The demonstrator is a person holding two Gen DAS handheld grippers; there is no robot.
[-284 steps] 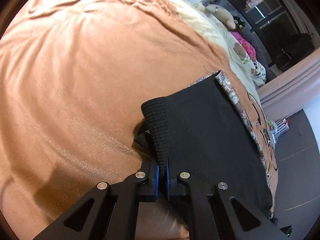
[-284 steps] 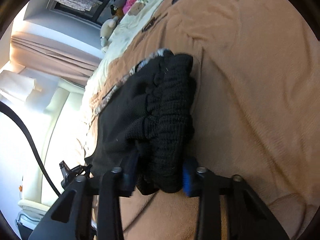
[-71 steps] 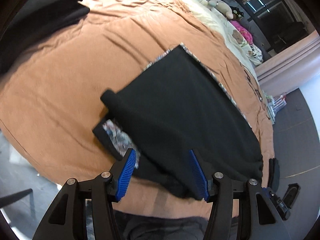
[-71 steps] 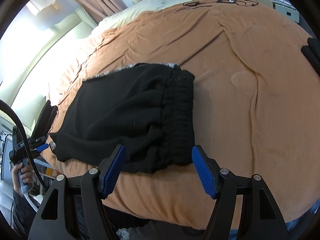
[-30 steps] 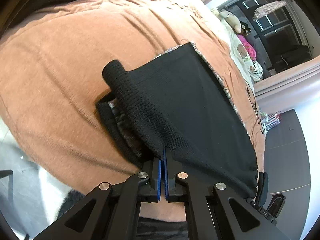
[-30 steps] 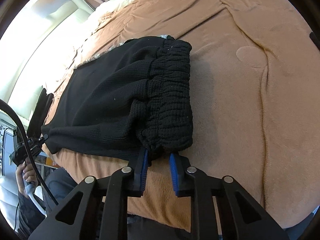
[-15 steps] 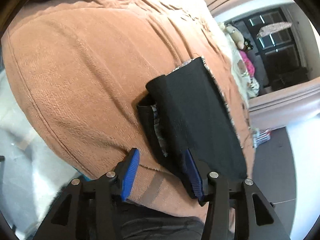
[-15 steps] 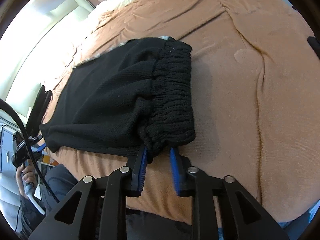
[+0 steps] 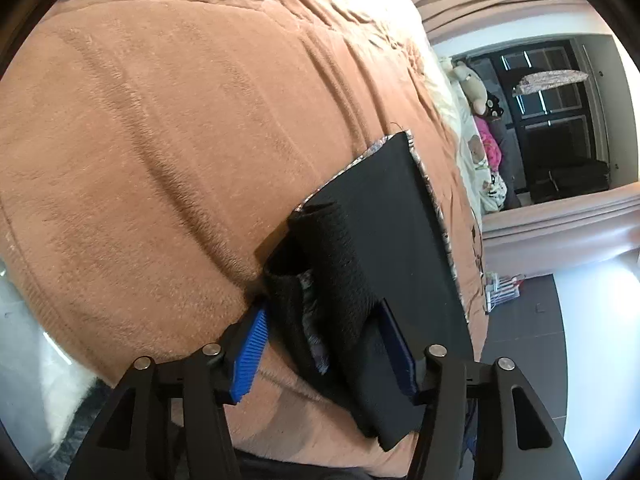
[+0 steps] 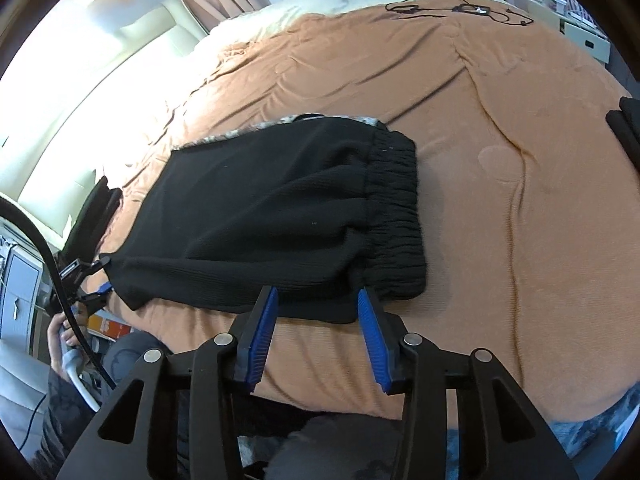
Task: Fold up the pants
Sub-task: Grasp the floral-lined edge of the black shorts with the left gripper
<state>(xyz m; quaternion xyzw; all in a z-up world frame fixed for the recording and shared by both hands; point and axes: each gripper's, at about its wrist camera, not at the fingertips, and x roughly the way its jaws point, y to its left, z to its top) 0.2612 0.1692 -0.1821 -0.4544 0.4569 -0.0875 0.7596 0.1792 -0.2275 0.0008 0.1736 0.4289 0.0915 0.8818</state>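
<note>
The black knit pants [image 10: 280,216] lie folded on the orange bedspread [image 10: 500,100], the ribbed waistband [image 10: 396,224] to the right. My right gripper [image 10: 318,332] is open and empty just short of their near edge. In the left wrist view the pants [image 9: 384,240] show a patterned lining at the edges. My left gripper [image 9: 326,354] is open, its blue pads [image 9: 250,354] on either side of the stacked cuff end [image 9: 332,280], not clamping it.
A black garment [image 10: 628,124] lies at the bed's right edge. Cables [image 10: 456,10] lie on the far part of the bedspread. Stuffed toys and pillows [image 9: 476,92] are at the bed's head. The floor [image 9: 520,320] lies beyond the bed edge.
Both grippers have opened over the last second. The right one let go of the waistband edge and drew back. The left one moved closer around the cuff end.
</note>
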